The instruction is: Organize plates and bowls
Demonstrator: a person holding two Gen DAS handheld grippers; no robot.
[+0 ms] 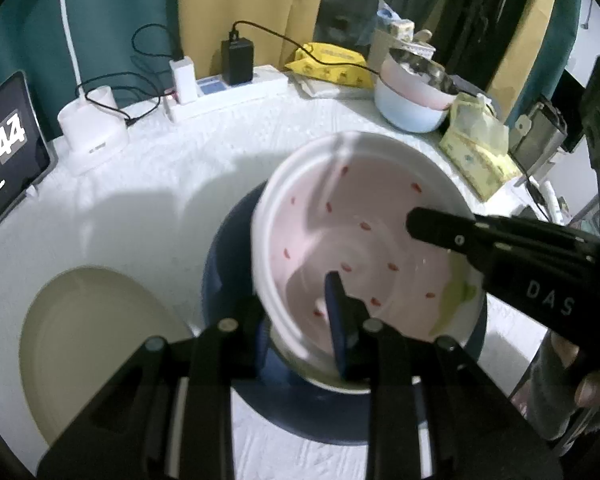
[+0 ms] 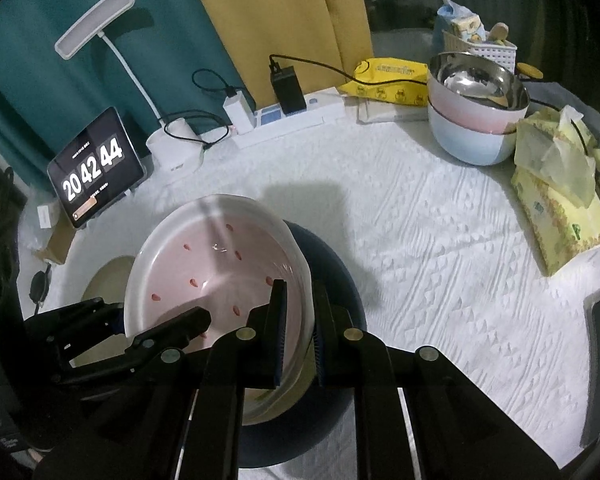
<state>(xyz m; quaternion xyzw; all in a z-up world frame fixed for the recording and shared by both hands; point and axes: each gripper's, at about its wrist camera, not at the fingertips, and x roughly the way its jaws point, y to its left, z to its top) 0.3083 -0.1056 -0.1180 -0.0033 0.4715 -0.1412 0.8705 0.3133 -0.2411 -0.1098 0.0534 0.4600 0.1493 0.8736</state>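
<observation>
My right claw (image 2: 300, 332) is pinched narrow on the near wall of the pink bowl (image 2: 216, 276) — one pad inside, one outside, the rim running up between them. I hold it there because a thin wall gives a firm bite and leaves the hollow of the bowl free. My left claw (image 1: 300, 320) does the same on the opposite side of the rim, its inner pad down in the bowl among the red speckles, so the weight is shared and the bowl cannot swing. It hangs tilted, its far lip higher than the part I grip.

Directly beneath my fingers sits the dark blue plate (image 2: 340, 280), the bowl's base just over it or touching — I cannot tell which. I judge I am setting the bowl onto that plate to build a stack. Off beyond my left claw lies a cream plate (image 1: 92, 344), flat on the white tablecloth (image 2: 440, 240), probably next to be gathered. Far ahead and to my right a steel bowl nests in a pink and a pale blue one (image 2: 472, 116) — a finished stack, out of my way
</observation>
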